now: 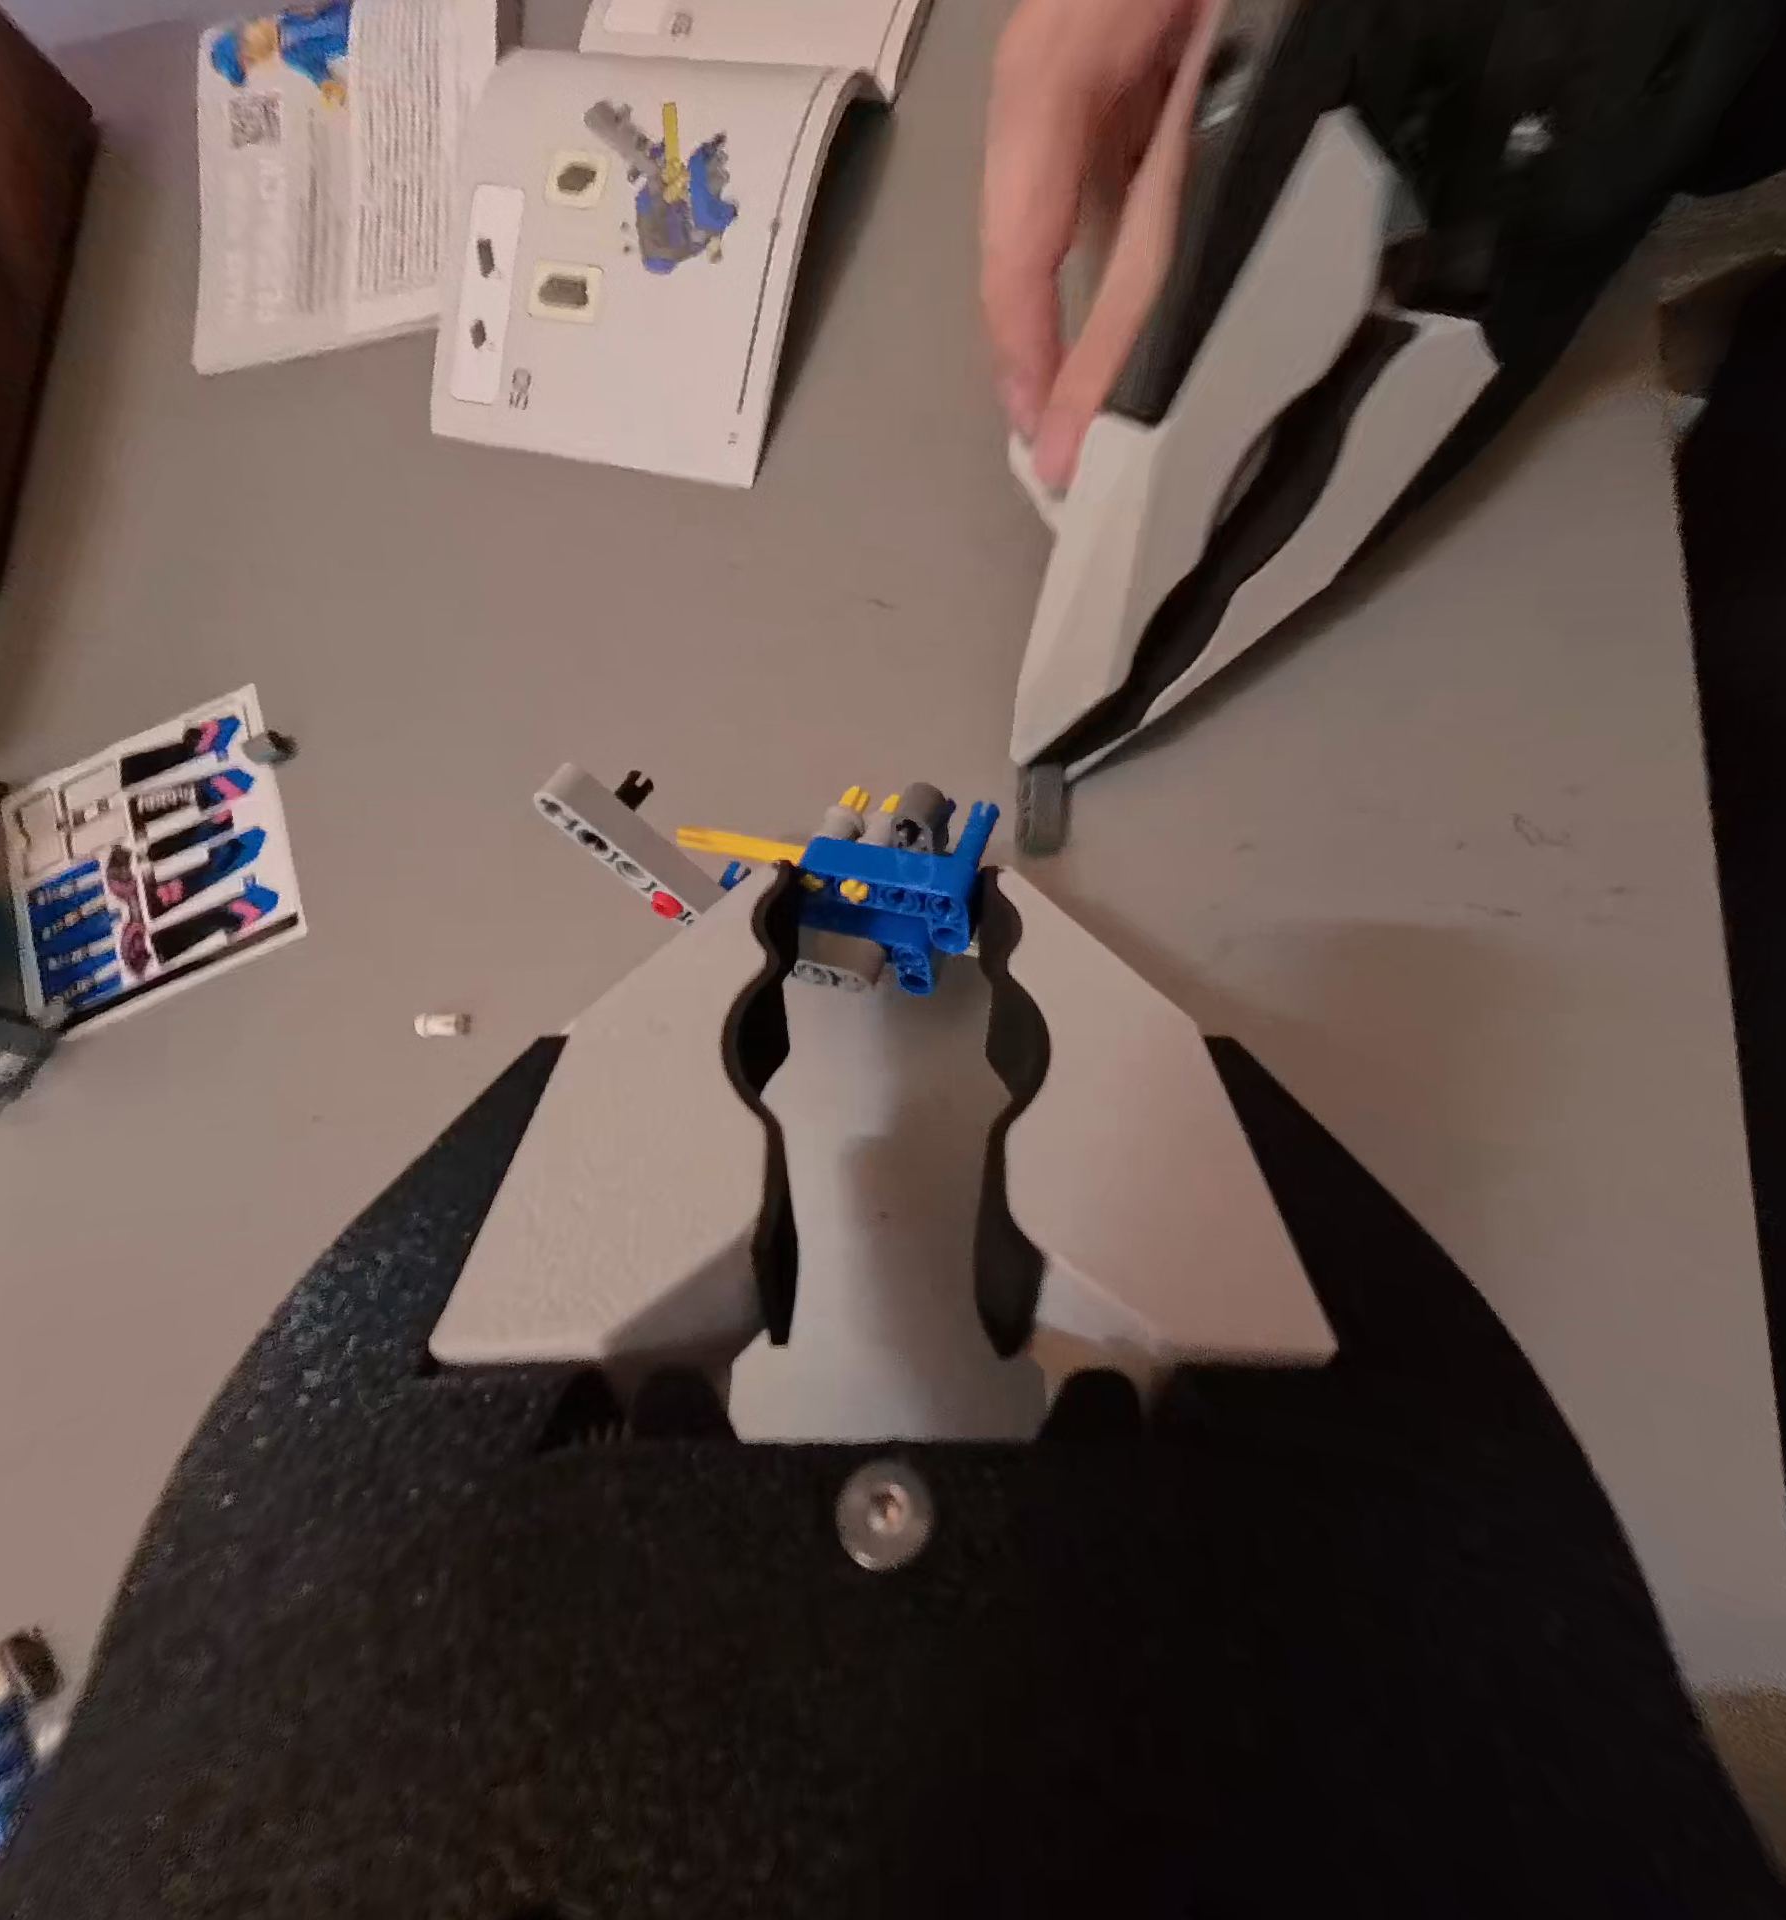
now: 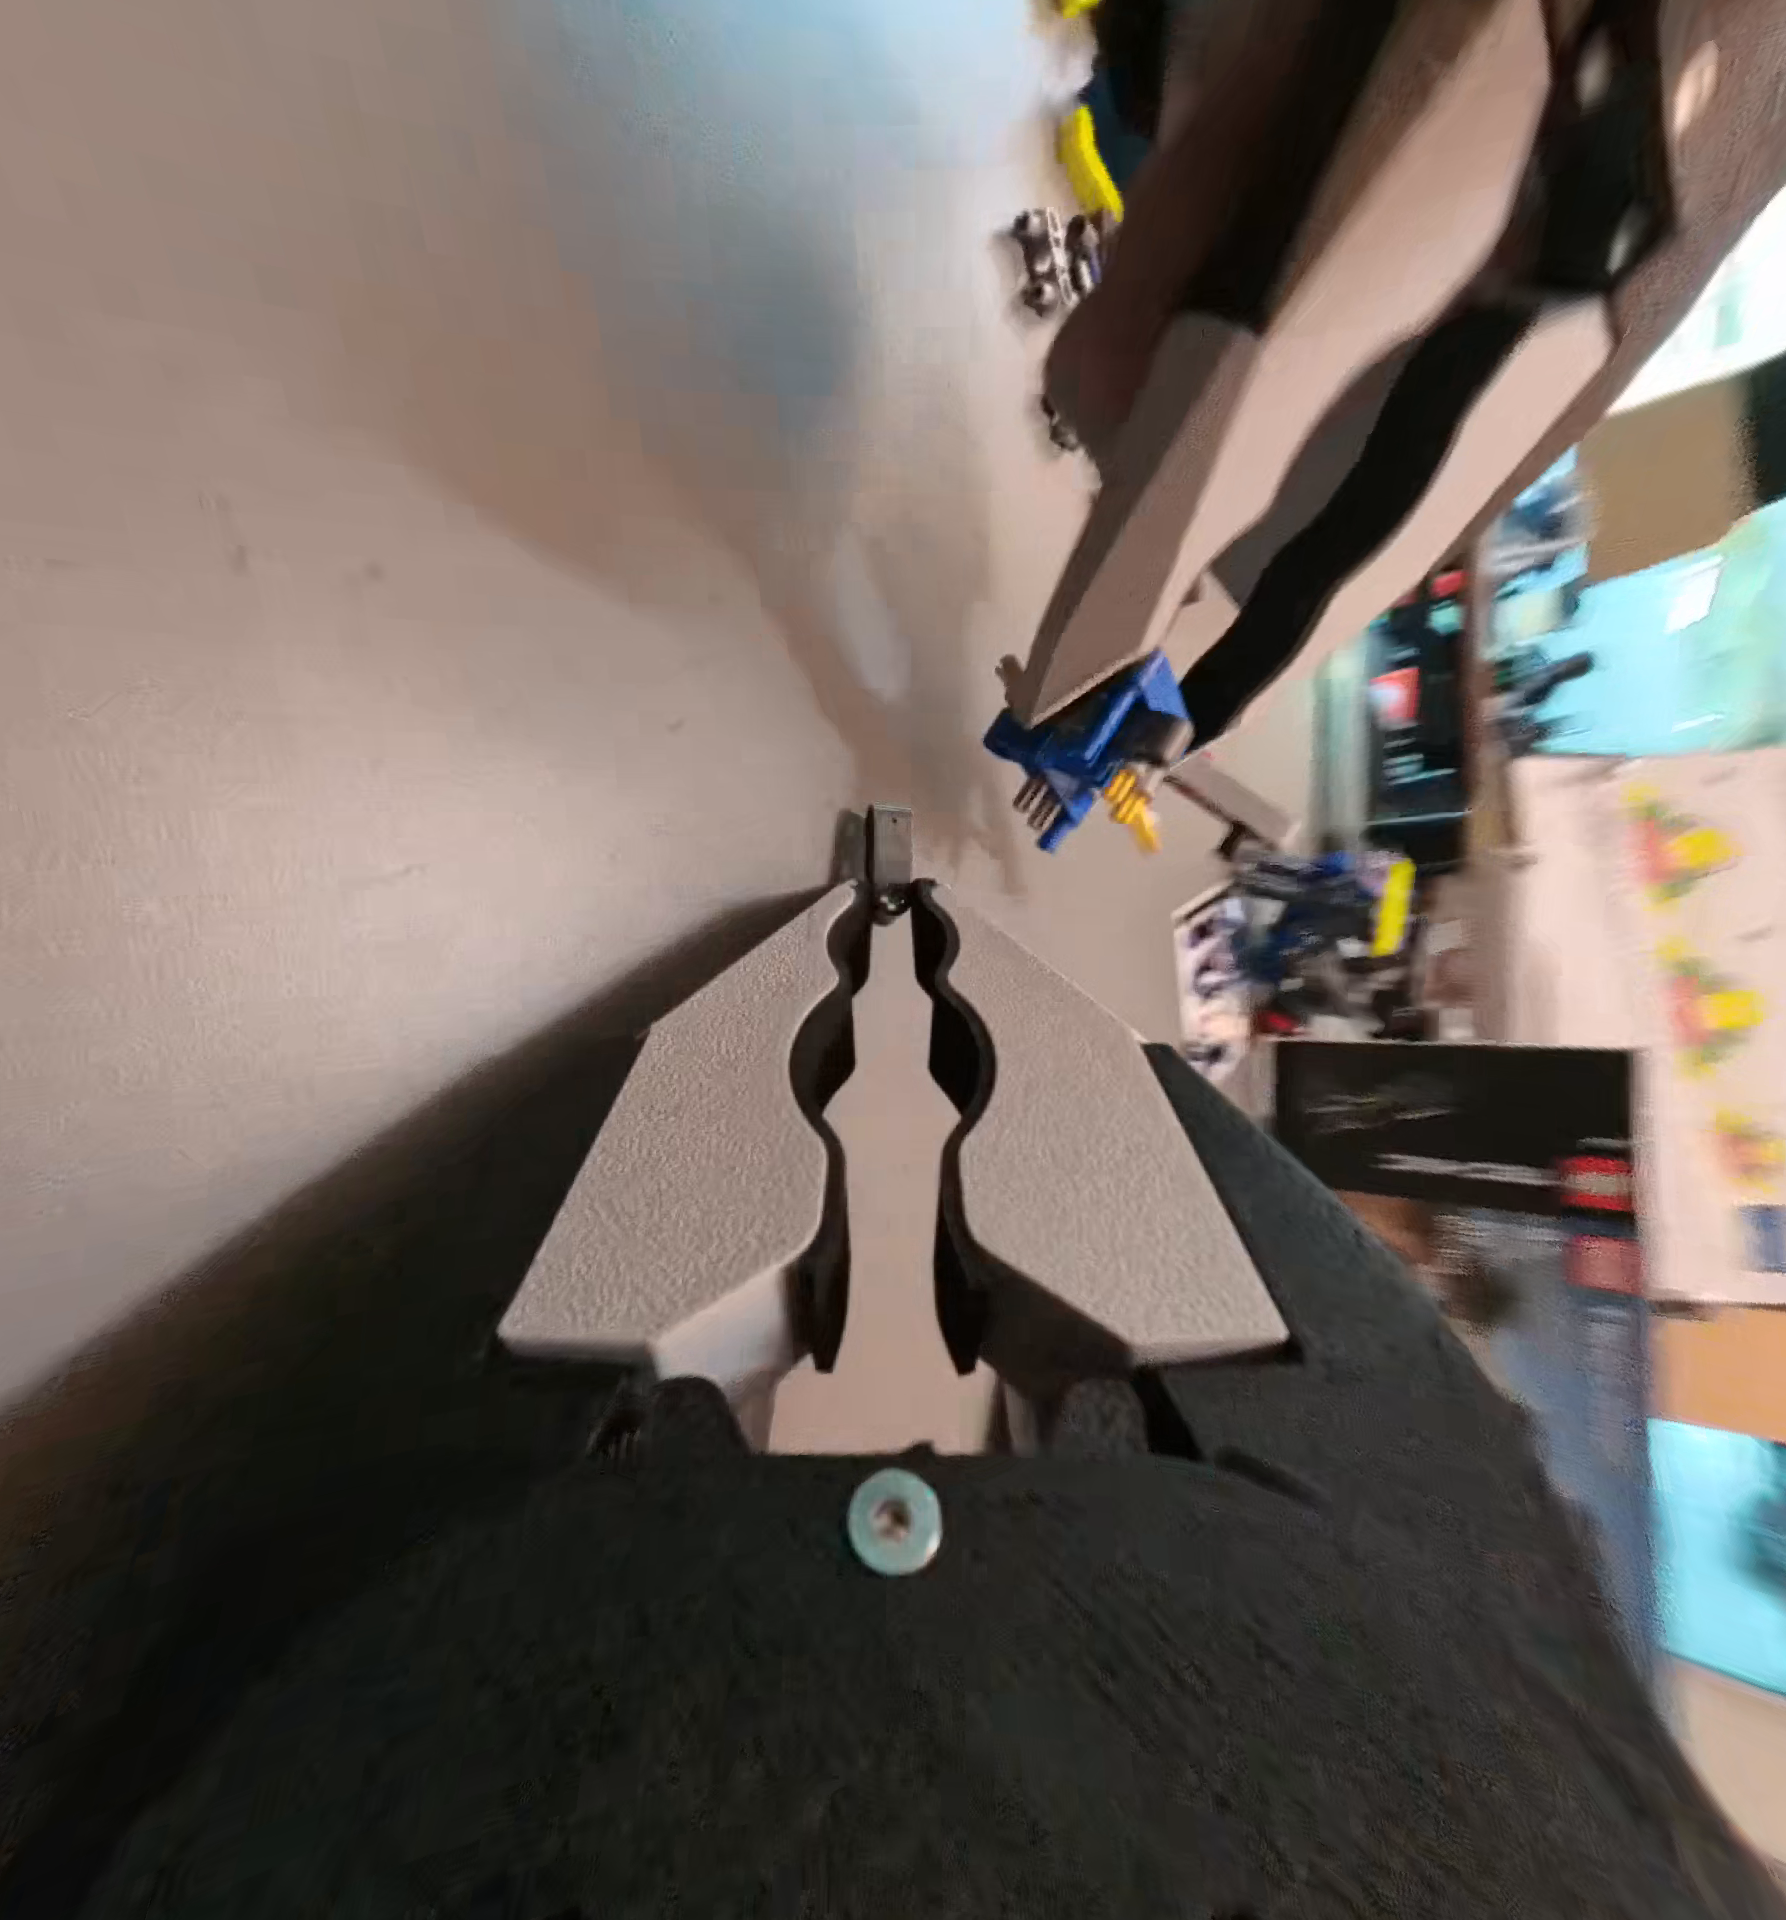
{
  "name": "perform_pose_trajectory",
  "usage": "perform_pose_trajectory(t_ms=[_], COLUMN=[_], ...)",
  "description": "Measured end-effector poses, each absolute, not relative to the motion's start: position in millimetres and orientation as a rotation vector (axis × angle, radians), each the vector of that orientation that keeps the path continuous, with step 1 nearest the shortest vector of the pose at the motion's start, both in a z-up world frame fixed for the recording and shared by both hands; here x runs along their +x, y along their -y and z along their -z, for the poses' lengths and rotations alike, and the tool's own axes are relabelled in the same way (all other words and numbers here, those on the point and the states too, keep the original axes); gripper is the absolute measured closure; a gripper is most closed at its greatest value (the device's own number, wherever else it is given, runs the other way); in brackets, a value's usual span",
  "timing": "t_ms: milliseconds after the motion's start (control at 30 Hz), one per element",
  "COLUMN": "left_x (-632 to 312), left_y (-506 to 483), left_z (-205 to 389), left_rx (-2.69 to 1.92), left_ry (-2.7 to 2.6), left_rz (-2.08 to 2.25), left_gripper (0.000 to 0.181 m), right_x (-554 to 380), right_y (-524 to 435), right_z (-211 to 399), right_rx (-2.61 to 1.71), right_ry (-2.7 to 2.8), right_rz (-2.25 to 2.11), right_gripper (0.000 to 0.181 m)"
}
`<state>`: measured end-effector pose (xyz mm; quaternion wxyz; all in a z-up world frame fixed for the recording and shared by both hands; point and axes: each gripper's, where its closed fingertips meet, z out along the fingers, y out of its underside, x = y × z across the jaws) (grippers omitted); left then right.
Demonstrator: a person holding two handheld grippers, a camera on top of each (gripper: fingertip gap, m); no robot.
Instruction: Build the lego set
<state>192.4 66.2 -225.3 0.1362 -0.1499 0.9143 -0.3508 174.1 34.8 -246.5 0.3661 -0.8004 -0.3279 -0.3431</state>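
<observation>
The left claw (image 1: 884,914) grips the small blue, grey and yellow lego sub-assembly (image 1: 894,883) by its blue beam, just above the grey surface (image 1: 453,582). To its right, the right claw (image 2: 894,902) pinches a small dark grey piece (image 2: 889,847) at its tips. Both look light, rigid and slick; the sub-assembly's yellow axle (image 1: 738,842) and pins could pop loose, so holding the solid beam faces seems safest.

I see matt, grainy grey plastic fingers (image 1: 608,1174) on my left gripper (image 1: 884,914), set in a rough black body with a shiny metal screw (image 1: 884,1512). The blue assembly (image 1: 889,883) is glossy plastic; the booklet (image 1: 619,260) is paper on a smooth matt table (image 1: 556,582).
</observation>
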Motion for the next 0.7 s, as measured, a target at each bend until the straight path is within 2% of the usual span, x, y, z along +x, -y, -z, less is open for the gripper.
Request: perform_pose_trajectory(t_ms=[100,267,500,700], left_x=[203,202,203,197], left_y=[-76,-78,-72,-57], left_z=[232,243,240,229], left_rx=[-0.523,-0.499,-0.31,-0.224], left_ry=[-2.643,-2.716,-2.739,-2.776], left_rz=[0.909,0.762,0.551,0.61], left_gripper=[0.15,0.15,0.149,0.15], right_x=[180,177,181,181], right_y=[-34,-34,-32,-35], right_z=[239,228,231,232], right_rx=[-1.944,-1.801,-1.81,-1.804], right_ry=[0.97,1.049,1.059,1.07], right_rz=[1.208,1.458,1.498,1.484], right_gripper=[0.175,0.176,0.176,0.176])
